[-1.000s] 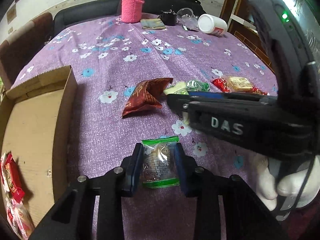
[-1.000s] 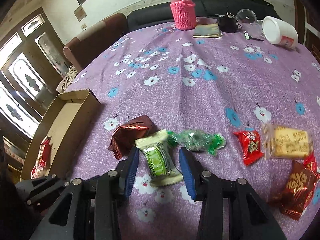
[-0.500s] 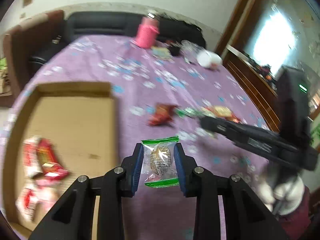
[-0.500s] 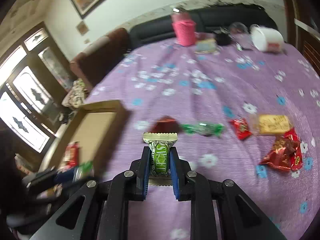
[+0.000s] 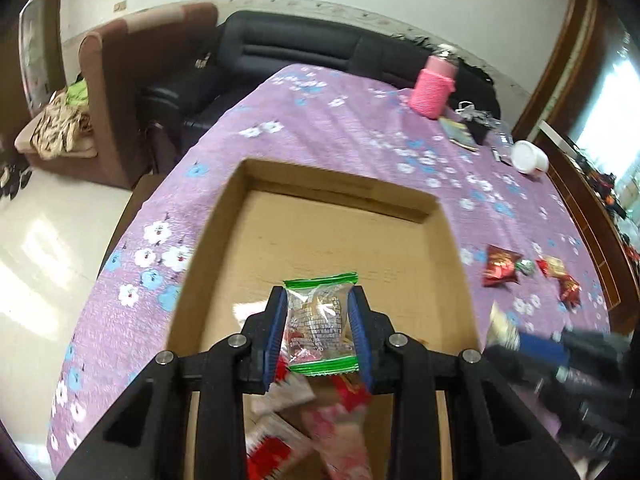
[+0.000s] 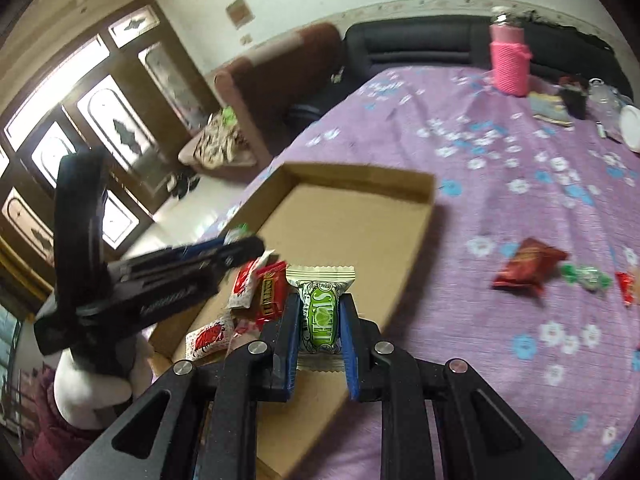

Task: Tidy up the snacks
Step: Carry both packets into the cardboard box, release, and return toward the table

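My left gripper (image 5: pixel 319 334) is shut on a clear green-edged snack packet (image 5: pixel 320 322) and holds it above the open cardboard box (image 5: pixel 336 188), over several red and white snacks (image 5: pixel 320 432) lying in the box's near end. My right gripper (image 6: pixel 320 320) is shut on a cream and green snack packet (image 6: pixel 320 308) and holds it above the same box (image 6: pixel 360 178), beside red and white snacks (image 6: pixel 256 292) inside it. The left gripper (image 6: pixel 240 250) shows at the left in the right wrist view. The right gripper (image 5: pixel 504 330) shows at the lower right in the left wrist view.
Several loose snacks lie on the purple flowered tablecloth right of the box, among them a dark red packet (image 6: pixel 528 266) (image 5: pixel 500 266) and a green candy (image 6: pixel 586 274). A pink-sleeved bottle (image 5: pixel 436 88), a white jar (image 5: pixel 528 158) and small items stand at the far end.
Both grippers lifted their snack packets off the tablecloth and carried them left, from beside the loose snacks to above the cardboard box.
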{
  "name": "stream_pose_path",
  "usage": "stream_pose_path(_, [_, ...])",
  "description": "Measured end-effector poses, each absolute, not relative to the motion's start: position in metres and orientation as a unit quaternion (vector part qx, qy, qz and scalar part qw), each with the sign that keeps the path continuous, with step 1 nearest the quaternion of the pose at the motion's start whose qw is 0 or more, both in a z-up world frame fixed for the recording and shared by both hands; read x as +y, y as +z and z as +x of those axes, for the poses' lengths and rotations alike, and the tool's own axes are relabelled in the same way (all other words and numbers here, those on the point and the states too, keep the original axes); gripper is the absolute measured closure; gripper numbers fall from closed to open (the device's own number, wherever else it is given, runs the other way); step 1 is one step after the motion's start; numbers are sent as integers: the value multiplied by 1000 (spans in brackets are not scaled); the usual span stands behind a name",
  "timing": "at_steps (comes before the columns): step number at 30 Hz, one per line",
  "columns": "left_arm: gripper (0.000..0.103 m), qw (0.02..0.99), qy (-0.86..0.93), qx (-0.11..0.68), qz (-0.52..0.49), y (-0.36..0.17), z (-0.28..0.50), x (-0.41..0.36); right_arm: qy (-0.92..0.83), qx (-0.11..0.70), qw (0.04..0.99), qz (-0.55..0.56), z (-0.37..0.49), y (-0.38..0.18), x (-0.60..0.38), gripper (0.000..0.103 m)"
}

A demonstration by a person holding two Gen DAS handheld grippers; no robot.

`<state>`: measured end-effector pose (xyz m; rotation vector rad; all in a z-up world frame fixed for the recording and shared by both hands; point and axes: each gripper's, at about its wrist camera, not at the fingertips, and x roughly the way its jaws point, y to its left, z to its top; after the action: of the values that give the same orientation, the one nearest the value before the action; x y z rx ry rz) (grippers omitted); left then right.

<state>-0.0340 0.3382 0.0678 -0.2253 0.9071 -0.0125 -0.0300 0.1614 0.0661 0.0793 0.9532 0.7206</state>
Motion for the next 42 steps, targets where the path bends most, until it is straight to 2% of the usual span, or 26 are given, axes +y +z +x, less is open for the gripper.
stream_pose_path(10, [71,878,5,458,-136,52,2,364,327,466,822,-14,-23,26,202,81])
stream_pose_path(12, [56,877,-4,454,-157,55,-2,370,326,467,822,-15,-25,25,202,79])
stream_pose_path(14, [49,879,-7,446,-168,60,-9,374,334,466,820,-5,-27,28,199,73])
stream_pose_path(16, [47,884,-10,433,-175,69,-20,373,335,454,826,5,-32,35,190,62])
stream_pose_path(18, [35,888,-7,423,-180,80,-30,371,333,443,832,13,-37,42,179,61])
stream_pose_path(21, [22,894,-11,406,-188,97,-47,361,327,431,840,37,-46,54,156,61])
stream_pose_path(27, [21,891,-77,394,-215,124,-80,317,263,394,878,77,-54,74,62,61])
stream_pose_path(35, [21,884,-150,398,-197,118,-110,235,17,385,903,190,-24,54,-163,62])
stream_pose_path(38, [21,881,-148,407,-192,102,-108,211,12,396,888,233,-8,35,-192,62])
stream_pose_path(42, [21,880,-145,415,-181,88,-107,191,38,400,888,221,10,24,-180,63])
